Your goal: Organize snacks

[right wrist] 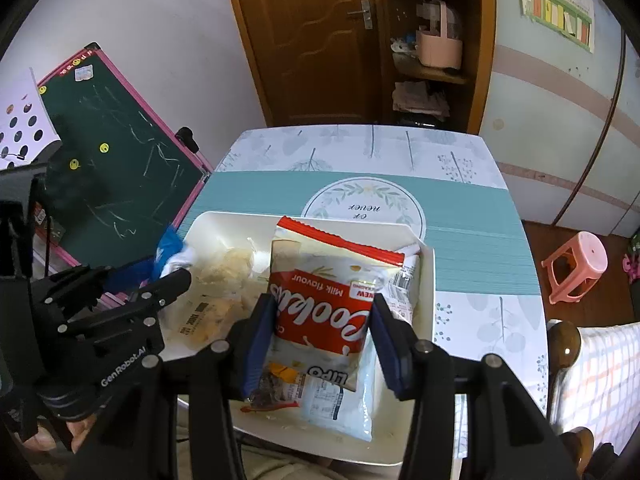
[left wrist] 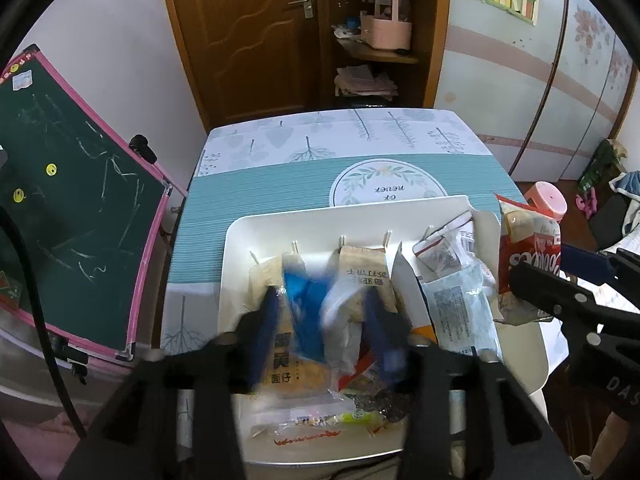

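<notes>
Two grippers work over one white tray [left wrist: 256,228] that sits on the near part of a table [right wrist: 472,240] covered in a teal and leaf-print cloth. In the left wrist view the left gripper [left wrist: 320,320] fills the lower centre of the frame, its blue-padded fingers spread wide apart and blurred, with a blue packet [left wrist: 306,312] and a white packet [left wrist: 340,312] between them; whether the pads press on either packet cannot be told. A tan packet with dark characters [left wrist: 286,356] lies just left of these, and a clear packet with red lettering [left wrist: 308,426] lies near the tray's front edge. In the right wrist view the right gripper [right wrist: 320,344] sits at lower centre with its fingers on either side of a red and white cookie bag [right wrist: 324,316], both pads touching the bag's edges, so it appears gripped and stands upright over the right half of the tray. A pale blue packet [right wrist: 340,404] lies flat beneath it. At the left of both frames stands a green chalkboard [right wrist: 120,168] with a pink frame, and a pink stool [right wrist: 576,268] shows at the right edge.
</notes>
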Motion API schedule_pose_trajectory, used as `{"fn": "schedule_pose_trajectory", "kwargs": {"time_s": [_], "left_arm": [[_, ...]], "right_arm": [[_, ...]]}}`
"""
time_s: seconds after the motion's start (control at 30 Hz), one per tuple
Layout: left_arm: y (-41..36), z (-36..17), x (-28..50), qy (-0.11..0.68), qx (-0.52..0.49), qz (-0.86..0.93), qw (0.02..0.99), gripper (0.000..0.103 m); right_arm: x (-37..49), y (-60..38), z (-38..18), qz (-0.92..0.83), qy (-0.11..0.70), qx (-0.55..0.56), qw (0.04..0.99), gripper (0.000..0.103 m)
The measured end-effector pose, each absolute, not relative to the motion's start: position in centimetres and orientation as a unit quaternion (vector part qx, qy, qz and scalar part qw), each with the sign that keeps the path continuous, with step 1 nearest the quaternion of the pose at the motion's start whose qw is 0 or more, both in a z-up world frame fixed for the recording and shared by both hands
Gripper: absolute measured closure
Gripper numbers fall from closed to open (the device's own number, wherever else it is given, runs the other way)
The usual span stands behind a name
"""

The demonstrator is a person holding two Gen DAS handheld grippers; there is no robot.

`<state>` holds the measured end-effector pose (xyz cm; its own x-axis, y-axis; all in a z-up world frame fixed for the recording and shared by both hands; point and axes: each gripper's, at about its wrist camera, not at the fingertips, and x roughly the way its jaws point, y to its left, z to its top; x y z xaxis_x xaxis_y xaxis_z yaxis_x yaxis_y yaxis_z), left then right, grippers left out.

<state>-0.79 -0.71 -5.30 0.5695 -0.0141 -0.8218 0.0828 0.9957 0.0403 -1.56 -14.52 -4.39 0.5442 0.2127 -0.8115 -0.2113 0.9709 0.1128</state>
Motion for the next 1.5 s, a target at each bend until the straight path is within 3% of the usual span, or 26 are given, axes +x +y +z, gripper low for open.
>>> {"fn": "schedule_pose_trajectory", "kwargs": {"time_s": [0.03, 0.07, 0.4, 0.87, 1.5], "left_arm": [[-0.6, -5.2, -0.8, 0.461, 0.033, -0.028, 0.886, 0.023], [-0.5, -5.2, -0.8, 0.458, 0.028, -0.028, 0.888, 0.009], [0.5, -7.0, 0.9, 0.504, -0.025, -0.044, 0.862, 0.006], [0.2, -6.6, 0.8, 0.494, -0.014, -0.034, 0.869, 0.006], [-1.4, -1.0, -1.2, 0.426, 0.023, -0.016, 0.904, 0.001]], "right_arm": [[-1.4, -14.5, -4.5, 0.12, 0.464, 0.0, 0.878, 0.054], [-1.3, -14.5, -4.7, 0.12, 0.468, -0.001, 0.876, 0.054], [-0.6, -15.1, -5.5, 0.12, 0.475, 0.022, 0.872, 0.037], [-0.7, -14.9, -5.1, 0.113, 0.464, 0.01, 0.878, 0.037], [-2.2, -16.8, -0.1, 0.083, 0.402, 0.021, 0.912, 0.037]]}}
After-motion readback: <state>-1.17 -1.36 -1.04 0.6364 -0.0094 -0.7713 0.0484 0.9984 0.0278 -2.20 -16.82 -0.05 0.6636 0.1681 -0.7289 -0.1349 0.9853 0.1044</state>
